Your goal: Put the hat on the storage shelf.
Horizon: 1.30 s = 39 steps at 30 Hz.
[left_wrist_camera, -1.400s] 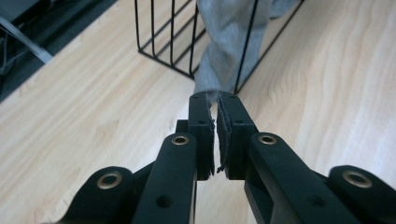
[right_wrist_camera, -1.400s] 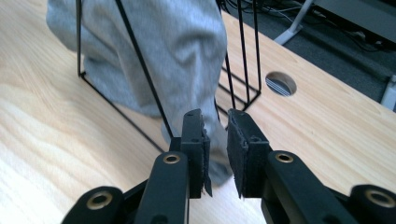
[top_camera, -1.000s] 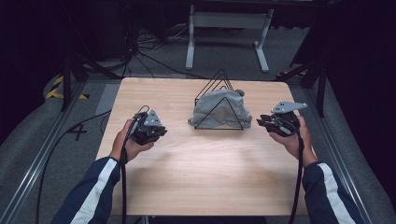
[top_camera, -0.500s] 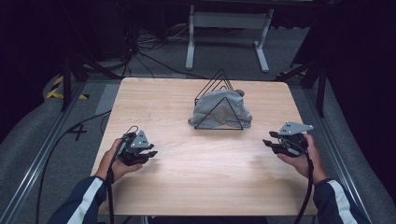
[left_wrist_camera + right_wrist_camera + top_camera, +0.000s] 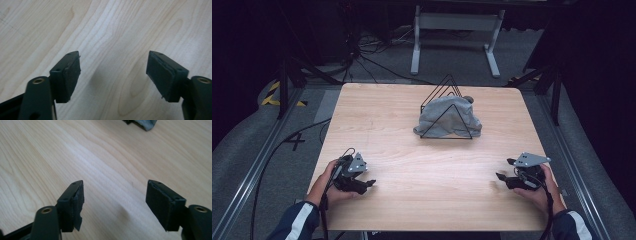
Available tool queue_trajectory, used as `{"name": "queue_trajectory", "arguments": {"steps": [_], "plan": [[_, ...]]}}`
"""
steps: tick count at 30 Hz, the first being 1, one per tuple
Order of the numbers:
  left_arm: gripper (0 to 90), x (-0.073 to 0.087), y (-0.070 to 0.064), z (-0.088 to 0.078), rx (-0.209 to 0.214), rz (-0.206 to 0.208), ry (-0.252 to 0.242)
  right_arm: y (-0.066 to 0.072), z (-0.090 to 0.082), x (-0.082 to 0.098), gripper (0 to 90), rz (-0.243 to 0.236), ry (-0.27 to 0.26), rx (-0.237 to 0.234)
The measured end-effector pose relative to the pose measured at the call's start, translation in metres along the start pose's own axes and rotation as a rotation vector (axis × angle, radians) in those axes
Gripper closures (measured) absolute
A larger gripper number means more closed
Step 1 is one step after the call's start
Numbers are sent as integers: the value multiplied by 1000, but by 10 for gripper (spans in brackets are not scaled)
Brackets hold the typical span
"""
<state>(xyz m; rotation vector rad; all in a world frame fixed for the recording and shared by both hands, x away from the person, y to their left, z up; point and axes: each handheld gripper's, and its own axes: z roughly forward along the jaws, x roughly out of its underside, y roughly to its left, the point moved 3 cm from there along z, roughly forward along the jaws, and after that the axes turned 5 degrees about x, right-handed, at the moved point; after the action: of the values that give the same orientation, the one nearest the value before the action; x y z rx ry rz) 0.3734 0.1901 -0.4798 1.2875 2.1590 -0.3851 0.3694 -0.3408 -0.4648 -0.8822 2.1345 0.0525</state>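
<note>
A grey cloth (image 5: 447, 118) is draped over a black wire rack (image 5: 443, 95) at the back middle of the wooden table (image 5: 422, 165). My left gripper (image 5: 370, 184) sits low over the table near its front left corner, held in a hand. My right gripper (image 5: 504, 170) sits near the front right edge. Both have just been opening and stand open with nothing between the jaws. In the left gripper view my left gripper (image 5: 113, 72) shows bare wood between its pads (image 5: 71, 75). In the right gripper view my right gripper (image 5: 115, 202) shows the same, with a corner of the cloth (image 5: 146, 123) far off.
Dark floor with cables (image 5: 362, 55) surrounds the table. A white stand (image 5: 454, 22) is behind it, and metal rails (image 5: 257, 165) run along the left side.
Both hands have come down and back toward the table's front edge, away from the rack. Both pairs of jaws have opened wide.
</note>
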Motion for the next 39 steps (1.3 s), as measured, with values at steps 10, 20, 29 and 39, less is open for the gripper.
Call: {"name": "queue_trajectory", "arguments": {"steps": [10,20,29,39], "plan": [[214,22,-9,-1,53,-20,-50,4,-5,29,257,96,5,-18],[184,42,-15,-4,43,-129,-142,5,-9,40,217,180,-23,-34],[182,43,-16,-5,35,-140,-139,4,-7,39,172,197,-12,-21],[161,43,-16,-4,32,-148,-140,3,-7,40,172,198,-11,-19]]}}
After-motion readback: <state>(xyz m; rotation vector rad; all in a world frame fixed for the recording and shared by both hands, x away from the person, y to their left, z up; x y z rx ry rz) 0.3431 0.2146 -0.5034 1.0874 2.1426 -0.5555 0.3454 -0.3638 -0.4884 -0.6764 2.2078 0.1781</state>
